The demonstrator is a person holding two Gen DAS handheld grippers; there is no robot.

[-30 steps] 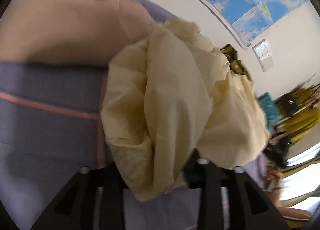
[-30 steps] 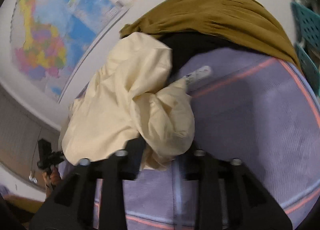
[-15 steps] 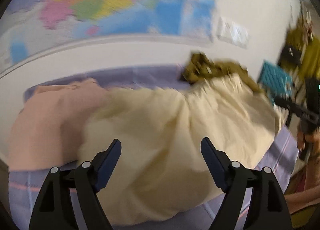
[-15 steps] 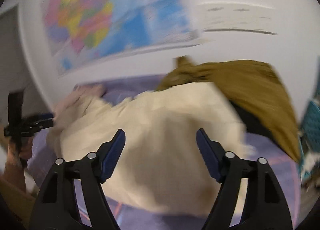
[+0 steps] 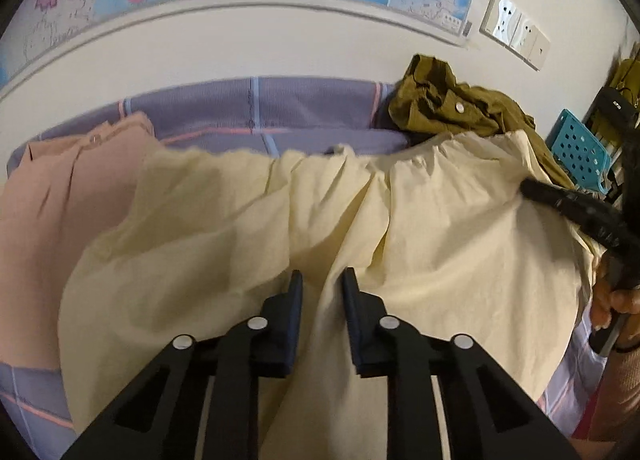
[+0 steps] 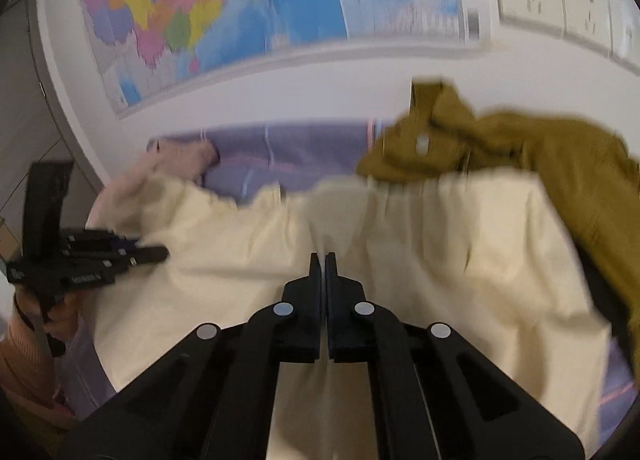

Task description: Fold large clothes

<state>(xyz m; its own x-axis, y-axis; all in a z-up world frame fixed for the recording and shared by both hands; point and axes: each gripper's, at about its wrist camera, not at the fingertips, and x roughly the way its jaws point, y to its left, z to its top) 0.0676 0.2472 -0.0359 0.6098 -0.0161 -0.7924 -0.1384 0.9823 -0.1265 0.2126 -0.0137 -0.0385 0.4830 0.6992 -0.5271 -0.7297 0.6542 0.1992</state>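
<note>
Both grippers, left (image 5: pixel 320 280) and right (image 6: pixel 324 262), have just closed and pinch folds of the cream garment (image 5: pixel 440 227) spread ahead of their fingers.

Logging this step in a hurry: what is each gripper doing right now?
Left gripper: jaws just closed in, pinching a fold of the cream garment.
Right gripper: just shut on the cream garment's edge.
</note>
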